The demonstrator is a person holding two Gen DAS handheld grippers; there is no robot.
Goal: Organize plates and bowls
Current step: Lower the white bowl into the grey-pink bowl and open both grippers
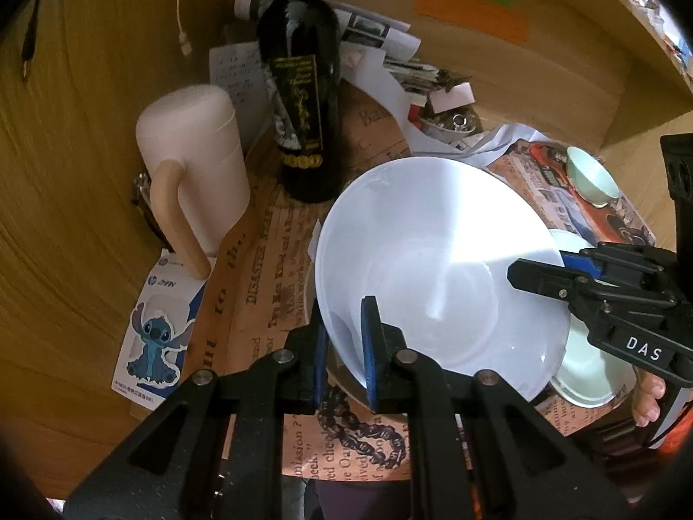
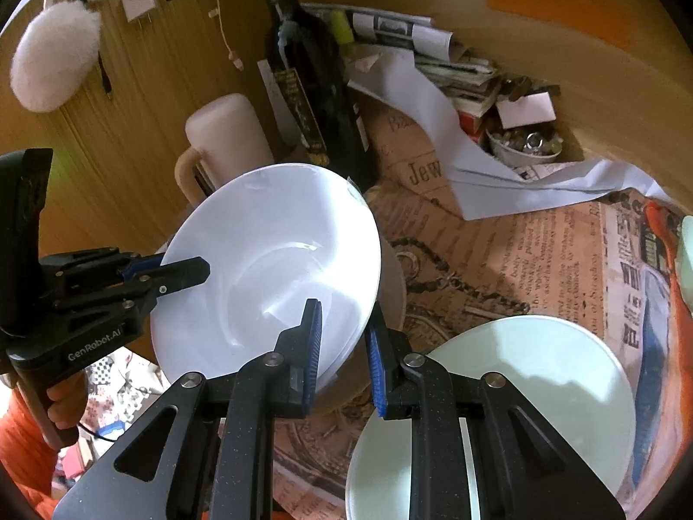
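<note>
- Gripping a white bowl (image 1: 433,268) from two sides, you hold it tilted above the newsprint-covered table (image 1: 268,268).
- Your left gripper (image 1: 346,346) is clamped on the bowl's near rim in the left wrist view, one blue pad (image 1: 369,338) inside the bowl and the other outside, the jaws nearly closed with only the thin wall between them.
- Your right gripper (image 2: 344,355) pinches the opposite rim the same way, its blue pads (image 2: 314,346) pressed on either side of the bowl's edge.
- Each gripper appears in the other's camera: the right one (image 1: 537,275) reaches in over the rim from the right of the left wrist view, and the left one (image 2: 182,273) from the left of the right wrist view.
- A pale green plate (image 2: 541,390) lies flat on the table just beside the bowl, partly under your right gripper.
- A small pale green bowl (image 1: 591,175) sits further back on a colourful printed sheet, well apart from the white bowl.
- A dark wine bottle (image 1: 303,99) stands upright behind the white bowl, with a pink mug (image 1: 195,160) beside it.
- A Stitch sticker card (image 1: 158,338) lies flat near the mug, at the table's left edge.
- Loose papers (image 2: 433,99) and a small dish of odds and ends (image 2: 524,145) crowd the back corner.
- A fluffy white pom-pom (image 2: 54,60) hangs on the wooden wall at upper left.
</note>
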